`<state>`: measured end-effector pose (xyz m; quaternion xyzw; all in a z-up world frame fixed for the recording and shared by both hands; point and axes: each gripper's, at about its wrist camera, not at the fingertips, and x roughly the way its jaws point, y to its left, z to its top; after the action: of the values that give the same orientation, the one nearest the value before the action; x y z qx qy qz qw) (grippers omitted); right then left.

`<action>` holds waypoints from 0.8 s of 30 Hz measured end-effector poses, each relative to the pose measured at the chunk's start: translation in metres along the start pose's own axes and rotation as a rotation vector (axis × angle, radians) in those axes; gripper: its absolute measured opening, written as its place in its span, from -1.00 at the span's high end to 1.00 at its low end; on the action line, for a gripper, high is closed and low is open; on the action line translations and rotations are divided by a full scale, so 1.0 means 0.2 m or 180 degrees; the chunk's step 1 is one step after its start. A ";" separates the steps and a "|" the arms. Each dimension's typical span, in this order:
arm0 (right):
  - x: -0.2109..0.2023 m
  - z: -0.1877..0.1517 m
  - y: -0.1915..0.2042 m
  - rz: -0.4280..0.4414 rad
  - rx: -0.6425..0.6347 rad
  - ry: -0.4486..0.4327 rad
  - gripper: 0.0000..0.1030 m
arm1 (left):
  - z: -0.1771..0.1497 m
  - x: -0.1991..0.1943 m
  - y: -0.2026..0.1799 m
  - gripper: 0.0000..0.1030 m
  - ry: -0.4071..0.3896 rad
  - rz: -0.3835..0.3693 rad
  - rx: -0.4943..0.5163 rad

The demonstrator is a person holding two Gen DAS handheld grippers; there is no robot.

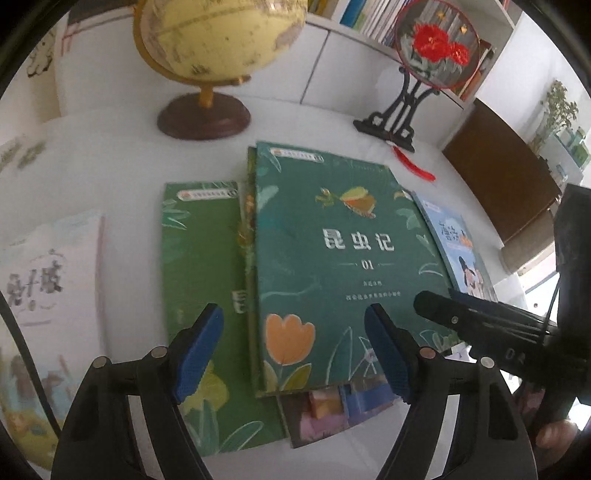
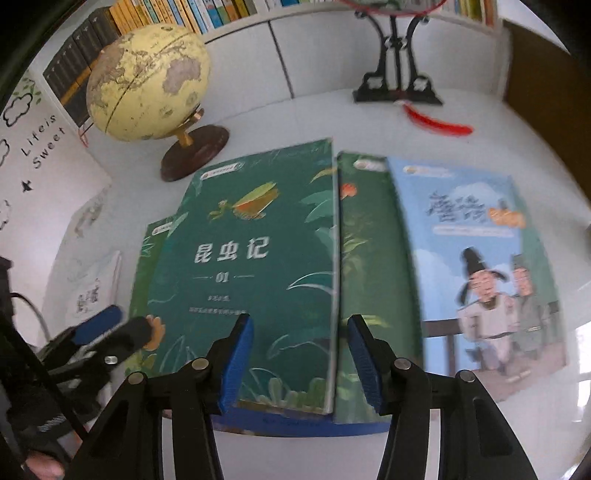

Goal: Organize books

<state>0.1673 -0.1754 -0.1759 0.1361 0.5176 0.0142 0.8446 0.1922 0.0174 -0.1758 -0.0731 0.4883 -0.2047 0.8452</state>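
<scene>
A dark green book with a tulip on its cover (image 1: pixel 340 258) (image 2: pixel 258 266) lies on top of a loose spread of books on the white table (image 1: pixel 110 155). A lighter green book (image 1: pixel 203 295) sticks out on its left. Another green book (image 2: pixel 373 277) and a light blue book (image 2: pixel 480 266) (image 1: pixel 458 251) lie on its right. My left gripper (image 1: pixel 293 354) hovers open over the top book's near left part. My right gripper (image 2: pixel 300 365) hovers open over that book's near right edge. Nothing is held between either pair of pads. Each gripper shows in the other's view: right gripper (image 1: pixel 436 308), left gripper (image 2: pixel 118 326).
A white book (image 1: pixel 48 288) (image 2: pixel 96 291) lies at the far left. Behind the books stand a yellow globe (image 1: pixel 214 37) (image 2: pixel 147 81) and a round fan on a black stand (image 1: pixel 436 44) with a red tassel (image 2: pixel 436 123). Shelves full of books (image 2: pixel 166 14) line the back wall.
</scene>
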 end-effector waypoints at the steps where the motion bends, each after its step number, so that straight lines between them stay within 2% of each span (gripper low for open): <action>1: 0.00 0.00 0.01 0.0038 -0.0032 -0.0012 0.00 | -0.01 0.02 0.00 -0.49 0.0056 -0.0059 -0.0002; 4: -0.01 0.00 0.01 0.0087 -0.0112 0.0013 0.01 | -0.02 0.04 -0.01 -0.49 0.0069 -0.0047 0.0047; 7: -0.01 0.01 -0.03 0.0085 0.0006 -0.0007 0.01 | -0.01 0.05 -0.01 -0.49 0.0095 -0.0100 0.0031; 9: 0.00 0.03 -0.06 0.0189 0.0101 -0.0009 0.01 | 0.00 0.05 -0.01 -0.49 0.0096 -0.0161 0.0023; 12: -0.01 0.03 -0.05 0.0363 0.0093 0.0001 0.00 | -0.01 0.04 -0.03 -0.49 0.0075 -0.0103 0.0083; 15: -0.02 0.01 -0.02 0.0328 0.0000 0.0014 0.00 | -0.01 0.01 -0.03 -0.49 0.0141 -0.0218 0.0082; 17: -0.02 0.00 -0.03 0.0353 0.0036 0.0035 -0.01 | -0.04 -0.02 -0.04 -0.49 0.0181 -0.0286 0.0116; 21: -0.06 -0.04 -0.05 0.0477 0.0119 0.0079 -0.01 | -0.13 -0.08 -0.07 -0.49 0.0239 -0.0259 0.0214; 24: -0.10 -0.11 -0.01 0.0392 -0.0039 0.0145 -0.01 | -0.22 -0.12 -0.09 -0.49 0.0315 -0.0280 0.0218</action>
<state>0.1382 -0.1763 -0.1691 0.1621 0.5273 0.0724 0.8310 0.1393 0.0147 -0.1731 -0.0553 0.5185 -0.2616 0.8122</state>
